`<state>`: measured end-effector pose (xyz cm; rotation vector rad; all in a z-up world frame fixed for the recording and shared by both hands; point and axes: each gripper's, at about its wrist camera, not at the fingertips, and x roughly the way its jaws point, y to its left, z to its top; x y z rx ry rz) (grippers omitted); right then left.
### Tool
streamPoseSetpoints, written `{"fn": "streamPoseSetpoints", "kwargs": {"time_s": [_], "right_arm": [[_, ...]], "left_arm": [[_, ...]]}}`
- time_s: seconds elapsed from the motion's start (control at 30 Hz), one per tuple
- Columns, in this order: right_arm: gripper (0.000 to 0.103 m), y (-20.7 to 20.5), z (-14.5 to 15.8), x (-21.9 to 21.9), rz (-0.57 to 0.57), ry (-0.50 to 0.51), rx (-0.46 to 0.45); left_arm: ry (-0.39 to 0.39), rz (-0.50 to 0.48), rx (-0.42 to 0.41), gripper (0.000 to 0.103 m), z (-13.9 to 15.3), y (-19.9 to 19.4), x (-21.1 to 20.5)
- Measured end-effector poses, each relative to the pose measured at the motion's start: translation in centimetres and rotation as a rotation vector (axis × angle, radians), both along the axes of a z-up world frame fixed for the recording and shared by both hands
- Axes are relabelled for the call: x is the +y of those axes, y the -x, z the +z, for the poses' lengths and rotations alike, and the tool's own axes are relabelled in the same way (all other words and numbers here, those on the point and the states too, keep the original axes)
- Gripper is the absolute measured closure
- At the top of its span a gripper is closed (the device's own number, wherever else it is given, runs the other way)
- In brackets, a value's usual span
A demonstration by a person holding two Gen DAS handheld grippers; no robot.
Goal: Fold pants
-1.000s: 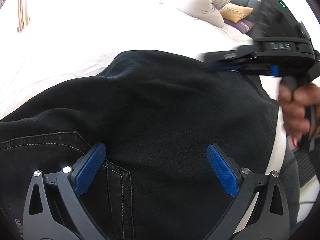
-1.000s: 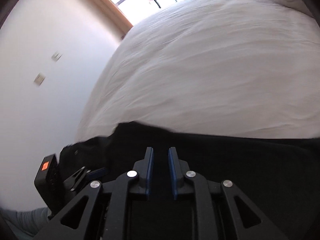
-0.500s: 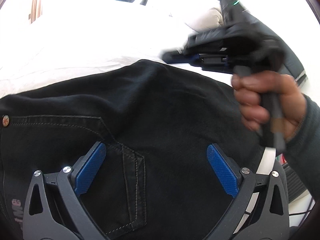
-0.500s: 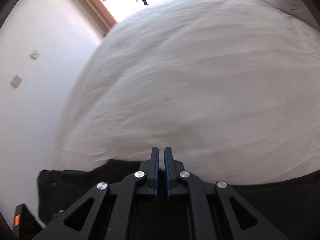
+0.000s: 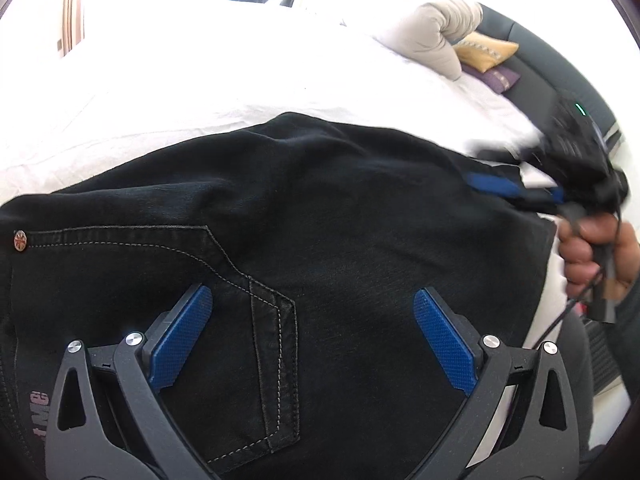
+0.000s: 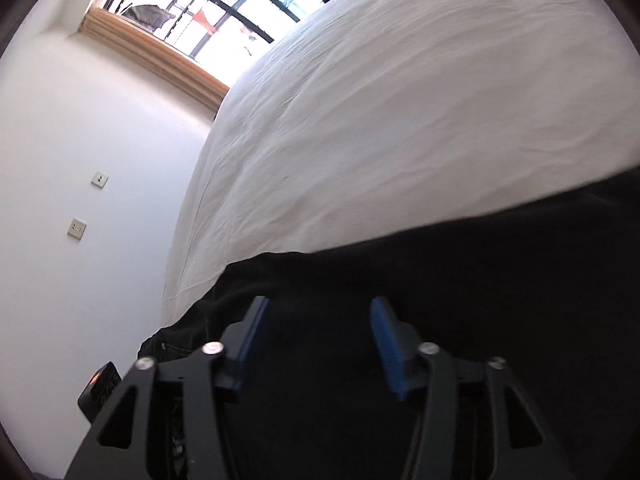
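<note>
On one bed (image 6: 400,120), one black pants (image 5: 340,220), two grippers: left gripper (image 5: 312,336), right gripper (image 6: 318,328).

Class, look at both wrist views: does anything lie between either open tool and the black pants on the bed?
Nothing visible does. The left tool and the right tool are both open directly over the black pants, with only bare fabric between their fingers.

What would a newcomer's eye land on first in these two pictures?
The black pants fill the near half of the left view, spread on a white bed, with a stitched pocket between the open left tool's blue pads. At the right edge, a hand holds the right tool, also open, over the pants.
</note>
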<state>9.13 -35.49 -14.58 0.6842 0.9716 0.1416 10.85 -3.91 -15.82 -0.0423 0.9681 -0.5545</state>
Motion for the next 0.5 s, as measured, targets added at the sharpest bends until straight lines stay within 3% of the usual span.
{"fn": "streamPoseSetpoints", "kwargs": {"time_s": [0.07,0.13,0.17,0.23,0.43,0.5], "right_arm": [[0.046,3.3,-2.2,-4.8,-0.074,-0.024,0.06],[0.103,6.3,-4.1,-9.3,-0.186,-0.099,0.128],[0.103,8.0,-4.4,-11.2,-0.243,-0.122,0.125],[0.103,10.7,-4.2,-13.7,-0.313,-0.07,0.131],[0.103,15.8,-4.5,-18.0,-0.474,-0.066,0.099],[0.103,17.4,-3.8,-19.1,-0.569,0.008,0.121]], "left_arm": [[-0.007,0.002,0.006,0.001,0.0,0.0,0.0],[-0.025,0.005,0.012,0.001,0.0,0.3,0.0],[-0.042,0.005,0.012,0.001,0.0,0.2,0.2],[-0.075,0.001,0.008,0.001,-0.2,0.0,0.4],[-0.133,-0.008,0.001,0.001,0.4,0.9,0.2],[-0.13,-0.003,0.007,0.001,0.5,1.1,0.9]]}}
